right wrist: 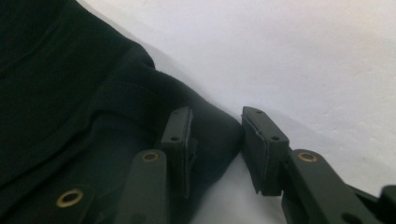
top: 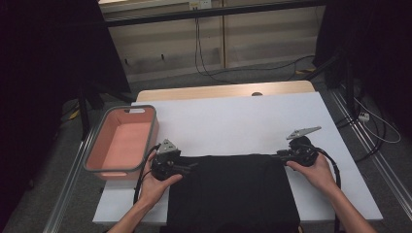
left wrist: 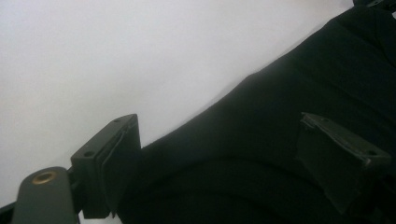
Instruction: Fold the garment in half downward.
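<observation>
A black cloth (top: 233,189) lies flat on the white table top (top: 233,121) at the near edge. My left gripper (top: 192,166) lies low at the cloth's far left corner. In the left gripper view the cloth (left wrist: 280,93) runs between the widely parted jaws of this gripper (left wrist: 219,163), and no pad presses on it. My right gripper (top: 279,155) is at the cloth's far right corner. In the right gripper view the rounded corner of the cloth (right wrist: 70,93) sits in the narrow gap of the gripper (right wrist: 217,149); the right pad (right wrist: 261,149) stays just off it.
A pink tub with a grey rim (top: 94,143) stands at the table's left edge, close to my left hand. Bare white table stretches beyond the cloth to the wooden back edge (top: 223,91). Cables lie on the floor behind.
</observation>
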`<state>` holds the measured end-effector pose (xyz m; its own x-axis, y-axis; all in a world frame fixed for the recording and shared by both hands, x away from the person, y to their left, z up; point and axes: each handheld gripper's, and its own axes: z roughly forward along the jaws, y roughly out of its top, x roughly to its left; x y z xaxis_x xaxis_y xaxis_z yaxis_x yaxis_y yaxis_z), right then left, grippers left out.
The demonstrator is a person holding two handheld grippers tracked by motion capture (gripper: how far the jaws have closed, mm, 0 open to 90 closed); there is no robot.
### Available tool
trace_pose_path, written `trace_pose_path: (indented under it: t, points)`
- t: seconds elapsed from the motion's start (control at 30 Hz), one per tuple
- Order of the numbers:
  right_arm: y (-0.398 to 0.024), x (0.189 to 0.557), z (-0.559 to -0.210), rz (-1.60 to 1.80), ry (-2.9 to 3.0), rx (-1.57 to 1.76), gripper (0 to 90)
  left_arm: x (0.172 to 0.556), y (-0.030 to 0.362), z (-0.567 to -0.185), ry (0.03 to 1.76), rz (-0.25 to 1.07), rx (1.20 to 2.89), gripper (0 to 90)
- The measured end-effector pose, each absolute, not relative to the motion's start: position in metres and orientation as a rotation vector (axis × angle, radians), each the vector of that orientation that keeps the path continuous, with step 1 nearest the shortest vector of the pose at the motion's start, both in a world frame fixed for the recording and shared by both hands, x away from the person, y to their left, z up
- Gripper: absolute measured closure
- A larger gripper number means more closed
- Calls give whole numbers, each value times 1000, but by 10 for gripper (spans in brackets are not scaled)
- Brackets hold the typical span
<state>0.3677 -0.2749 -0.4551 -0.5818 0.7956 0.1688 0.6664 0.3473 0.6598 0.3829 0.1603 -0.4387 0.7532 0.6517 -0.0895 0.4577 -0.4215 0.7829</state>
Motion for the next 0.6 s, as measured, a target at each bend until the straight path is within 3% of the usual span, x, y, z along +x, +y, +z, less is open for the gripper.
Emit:
trace_pose_path:
  t: [0.1,0.27,0.6]
  points:
    - [-273,366,-454,1035,2429,1333,678,383,160,-439,822,285,2095,146]
    - [-273,365,-455,1075,2452,1357,811,381,160,-439,822,286,2097,148]
    - [-275,360,-449,1066,2349,1343,856,382,165,-438,853,305,2065,135]
